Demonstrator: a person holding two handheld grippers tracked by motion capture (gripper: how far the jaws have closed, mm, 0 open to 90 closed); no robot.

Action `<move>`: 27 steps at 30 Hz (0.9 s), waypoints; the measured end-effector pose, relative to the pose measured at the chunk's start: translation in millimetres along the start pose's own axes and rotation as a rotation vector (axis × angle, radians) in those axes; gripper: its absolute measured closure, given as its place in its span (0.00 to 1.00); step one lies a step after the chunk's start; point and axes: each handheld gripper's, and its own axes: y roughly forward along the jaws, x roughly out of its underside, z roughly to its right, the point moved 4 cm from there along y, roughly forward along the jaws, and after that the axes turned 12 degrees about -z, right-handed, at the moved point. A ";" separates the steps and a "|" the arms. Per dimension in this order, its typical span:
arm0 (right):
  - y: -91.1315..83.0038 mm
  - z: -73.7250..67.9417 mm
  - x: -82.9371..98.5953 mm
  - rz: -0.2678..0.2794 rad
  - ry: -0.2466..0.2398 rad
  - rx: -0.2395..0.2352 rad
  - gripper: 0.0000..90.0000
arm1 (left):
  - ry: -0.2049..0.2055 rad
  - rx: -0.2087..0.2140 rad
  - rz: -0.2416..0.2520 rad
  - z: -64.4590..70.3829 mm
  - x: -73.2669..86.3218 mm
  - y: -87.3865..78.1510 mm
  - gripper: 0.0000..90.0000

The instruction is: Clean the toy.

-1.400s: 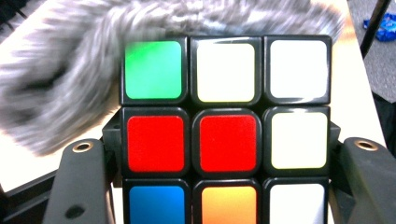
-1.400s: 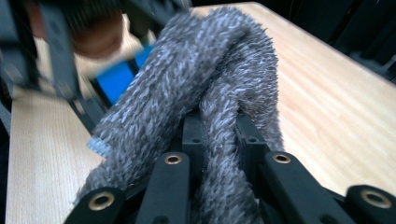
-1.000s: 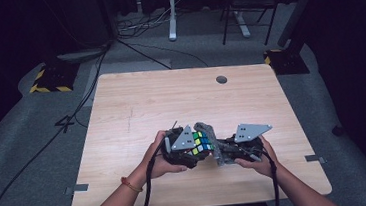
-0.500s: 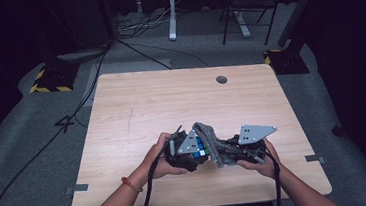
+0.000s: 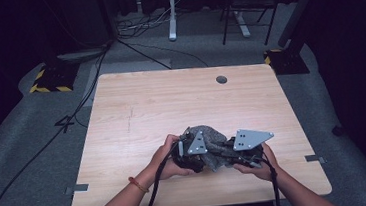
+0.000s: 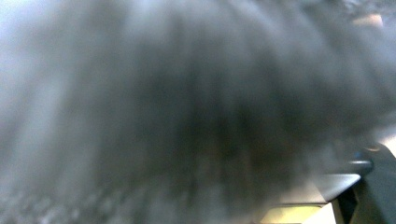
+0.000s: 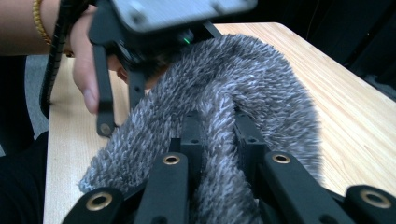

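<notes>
**Wooden table, grey cloth held between both grippers**

Wooden table (image 5: 137, 117) is seen near its front edge with both hands working on it. Right gripper (image 7: 218, 122) is clamped on a fold of a fuzzy grey cloth (image 7: 243, 84); a ridge of cloth is pinched between its two jaws. Cloth is bunched between the grippers, just above the tabletop, near the front middle. Left gripper (image 5: 191, 150) is pressed against the cloth's far side, held by the left hand (image 5: 164, 157); jaw state cannot be told, its own view being blurred grey. Farther back, a round hole (image 5: 221, 79) is set in the table; cables lie on the floor beyond.
</notes>
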 end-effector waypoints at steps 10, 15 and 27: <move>2.2 28.0 20.2 -0.026 0.093 0.026 0.87 | -0.015 -0.018 0.066 -6.6 1.6 -17.1 0.37; 6.9 31.7 25.0 0.029 0.160 -0.090 0.87 | -0.040 0.018 0.189 -9.4 0.8 -31.4 0.37; 1.0 25.4 19.8 0.070 0.143 -0.112 0.87 | -0.013 0.033 0.153 -8.8 2.2 -26.3 0.36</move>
